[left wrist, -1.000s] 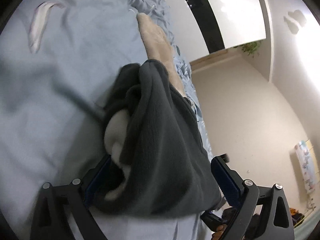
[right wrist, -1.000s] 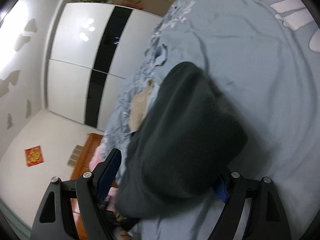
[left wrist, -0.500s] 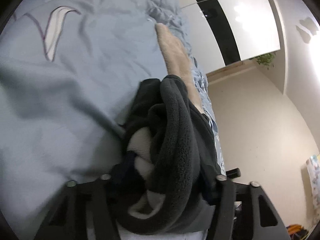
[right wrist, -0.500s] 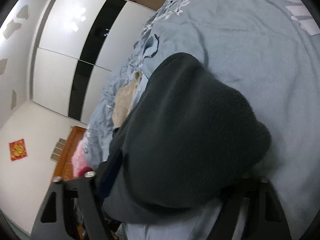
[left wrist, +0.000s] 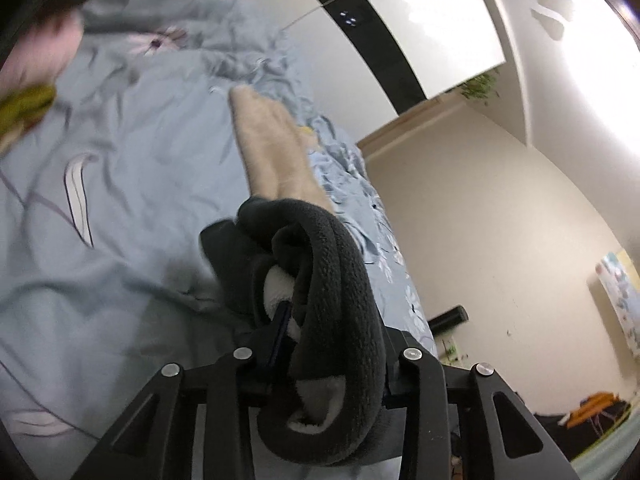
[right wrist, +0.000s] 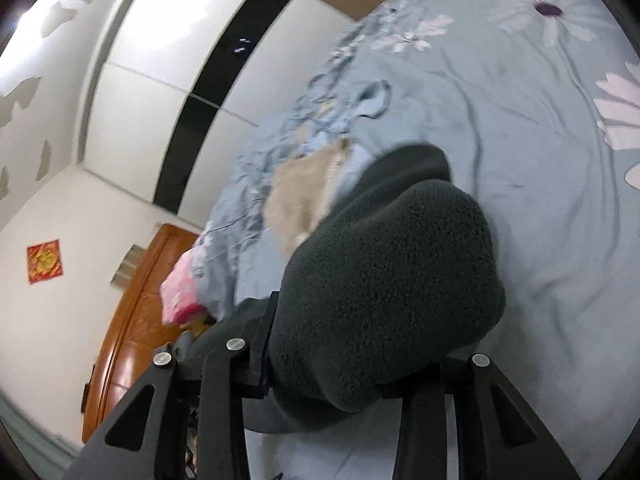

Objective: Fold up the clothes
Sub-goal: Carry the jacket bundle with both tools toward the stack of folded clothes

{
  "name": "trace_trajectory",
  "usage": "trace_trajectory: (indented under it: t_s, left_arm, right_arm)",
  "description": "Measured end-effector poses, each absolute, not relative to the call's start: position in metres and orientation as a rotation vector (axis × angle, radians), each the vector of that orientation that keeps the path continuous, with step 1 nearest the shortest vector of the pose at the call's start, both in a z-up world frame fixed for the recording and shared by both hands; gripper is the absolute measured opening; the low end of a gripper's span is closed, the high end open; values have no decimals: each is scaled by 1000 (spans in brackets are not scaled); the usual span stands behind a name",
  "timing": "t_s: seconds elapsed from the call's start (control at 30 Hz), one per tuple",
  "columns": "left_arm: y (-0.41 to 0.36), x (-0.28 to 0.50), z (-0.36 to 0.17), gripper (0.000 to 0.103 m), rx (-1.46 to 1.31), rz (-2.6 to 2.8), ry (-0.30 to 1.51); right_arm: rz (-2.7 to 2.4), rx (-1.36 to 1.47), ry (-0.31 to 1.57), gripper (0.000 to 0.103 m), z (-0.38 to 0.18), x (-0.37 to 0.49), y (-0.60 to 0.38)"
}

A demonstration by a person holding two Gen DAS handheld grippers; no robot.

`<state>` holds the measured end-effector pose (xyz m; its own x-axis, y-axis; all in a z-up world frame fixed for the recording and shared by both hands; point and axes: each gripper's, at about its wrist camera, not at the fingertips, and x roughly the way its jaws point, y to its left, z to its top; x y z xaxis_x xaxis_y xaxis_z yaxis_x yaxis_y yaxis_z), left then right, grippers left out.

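The left gripper (left wrist: 332, 364) is clamped on a bunched dark grey fleece garment (left wrist: 340, 304), lifted over the bed's (left wrist: 100, 208) near edge; the right gripper (right wrist: 348, 364) pinches the same thick, soft, floppy fleece, best held along its edges.

Legible text, labels, brands, numbers: none.
The red square wall decoration (right wrist: 45, 261) carries a gold emblem too blurred to read; the poster (left wrist: 622, 300) on the cream wall shows pale colours only, with no characters that can be made out.
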<state>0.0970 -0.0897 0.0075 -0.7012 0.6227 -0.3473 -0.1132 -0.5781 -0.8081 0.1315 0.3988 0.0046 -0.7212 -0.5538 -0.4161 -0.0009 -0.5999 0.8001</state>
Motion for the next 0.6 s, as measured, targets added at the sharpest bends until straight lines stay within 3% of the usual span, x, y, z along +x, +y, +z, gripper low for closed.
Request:
trace_trajectory:
  t_s: [0.3, 0.6]
  left_arm:
    - [-165, 82, 110, 36, -706, 2316, -1012]
    - [-357, 137, 247, 36, -286, 2568, -847]
  right_arm:
    - [-2342, 877, -1056, 38, 75, 115, 318]
    - [-2131, 631, -918, 38, 186, 58, 131]
